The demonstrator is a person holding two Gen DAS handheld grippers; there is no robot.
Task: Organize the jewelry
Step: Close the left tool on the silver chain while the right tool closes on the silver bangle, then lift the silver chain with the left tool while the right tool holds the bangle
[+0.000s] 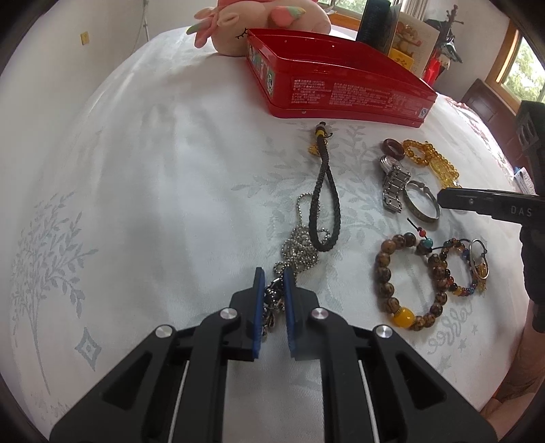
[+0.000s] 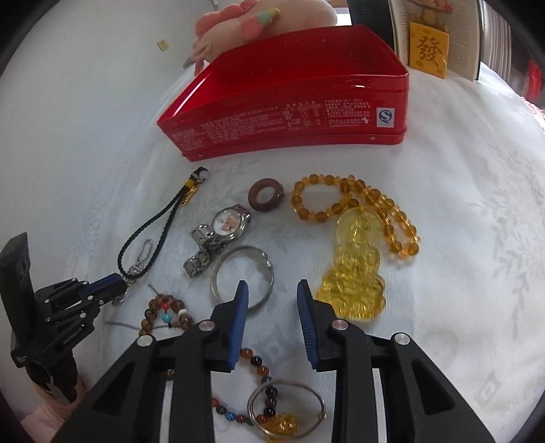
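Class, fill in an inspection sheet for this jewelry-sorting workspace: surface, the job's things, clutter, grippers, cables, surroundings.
Surface: white patterned cloth, smooth.
Job's things: open red tin at the back; in front lie a watch, silver bangle, brown ring, amber bead necklace with pendant, braided cord, ball chain, wooden bead bracelet, multicolored bead bracelet.
Clutter: pink plush toy, book behind the tin.
Grippers: left gripper closed on the ball chain's pendant end; right gripper open by the bangle, holding nothing.
Cables: nothing seen.
Surroundings: windows, dark wooden furniture.
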